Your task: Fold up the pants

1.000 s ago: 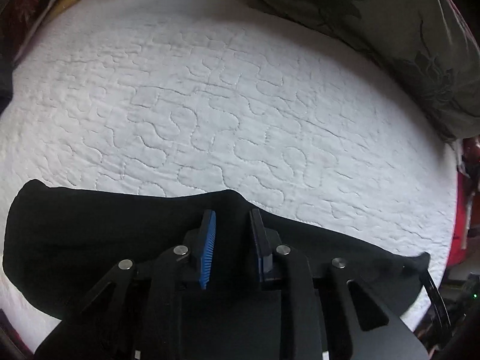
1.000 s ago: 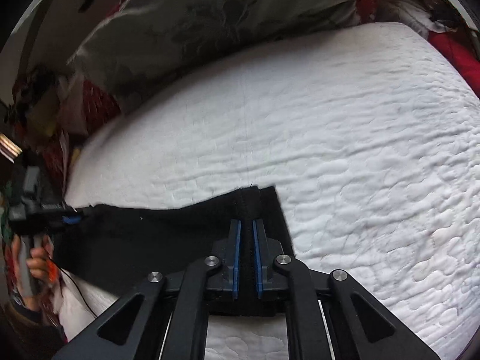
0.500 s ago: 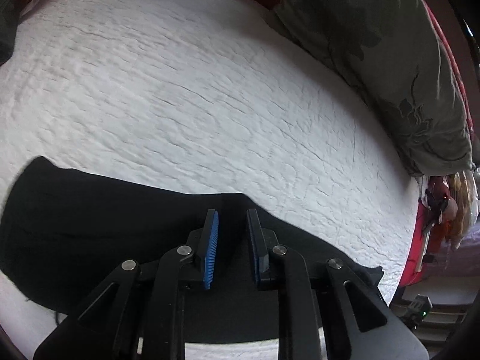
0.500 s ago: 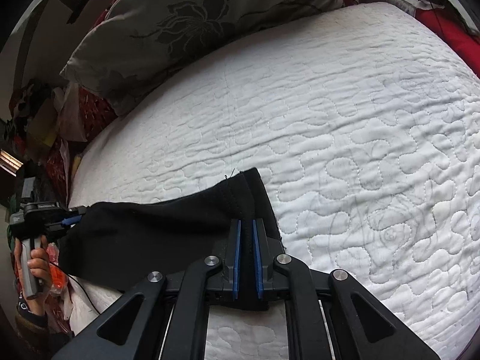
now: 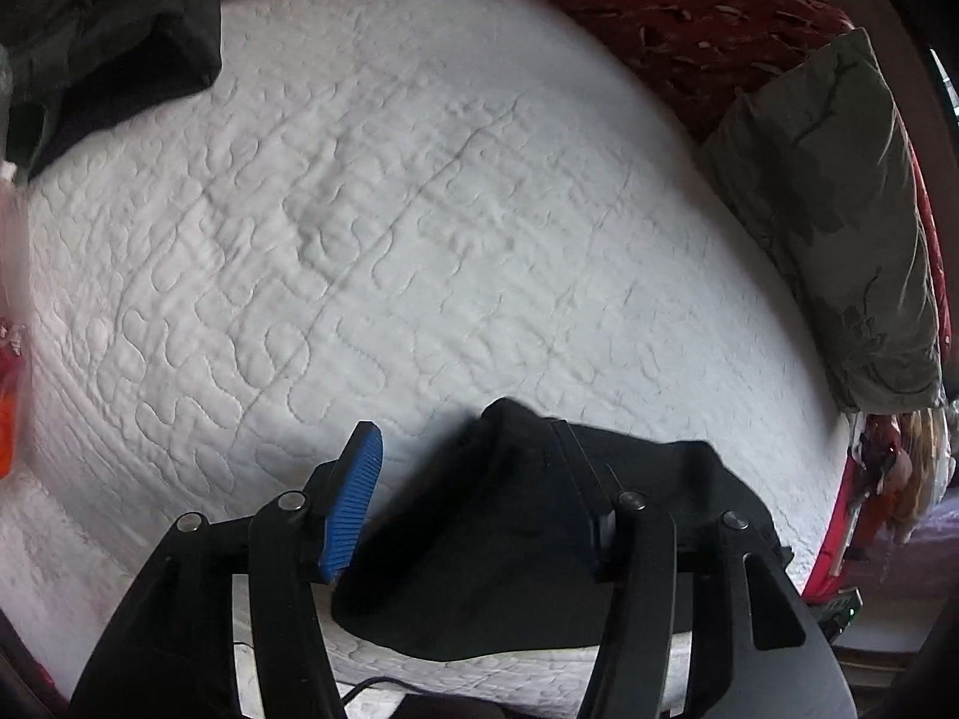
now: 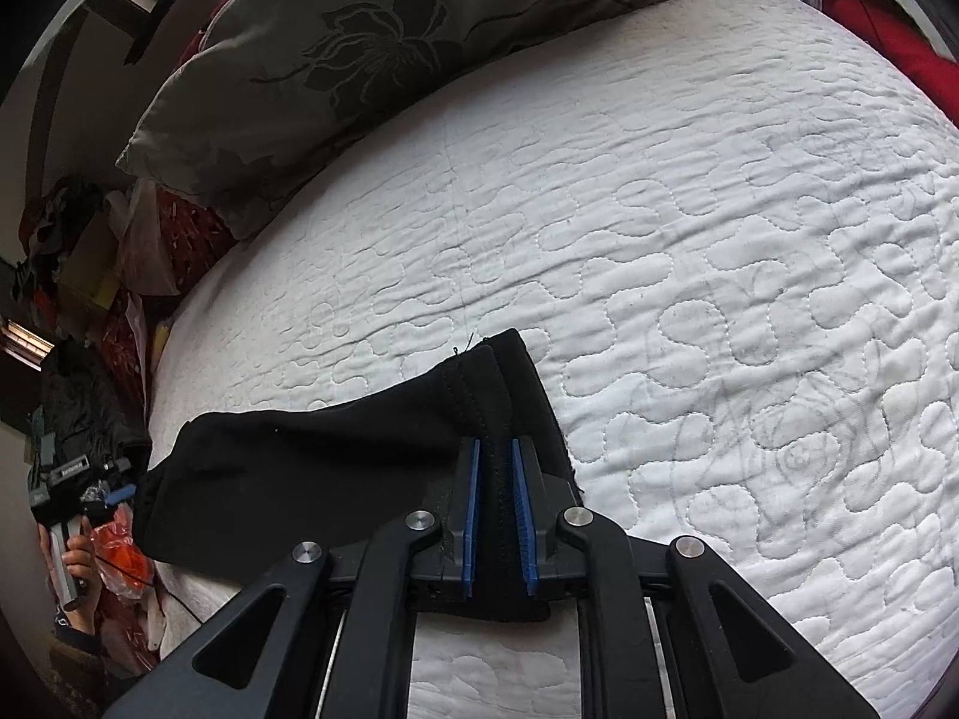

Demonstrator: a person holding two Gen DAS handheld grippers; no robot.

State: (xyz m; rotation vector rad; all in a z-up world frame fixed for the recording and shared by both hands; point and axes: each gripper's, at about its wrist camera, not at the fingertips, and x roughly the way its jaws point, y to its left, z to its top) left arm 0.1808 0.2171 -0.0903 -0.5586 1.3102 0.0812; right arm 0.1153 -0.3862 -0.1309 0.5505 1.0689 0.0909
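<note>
While the white quilted bedspread (image 6: 689, 210) fills both views, the black fabric pants (image 6: 335, 467) lie bunched along its near edge, below a grey floral pillow (image 6: 359, 42). Clamped narrow on the stitched hem is the right gripper (image 6: 496, 515); the left gripper (image 5: 467, 473) gapes wide over the cloth's left end.

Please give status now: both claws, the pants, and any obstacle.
Left claw open, pants lying between its fingers. Right claw shut on pants' hem. Pants on white quilt. No obstacle on the quilt ahead.
</note>
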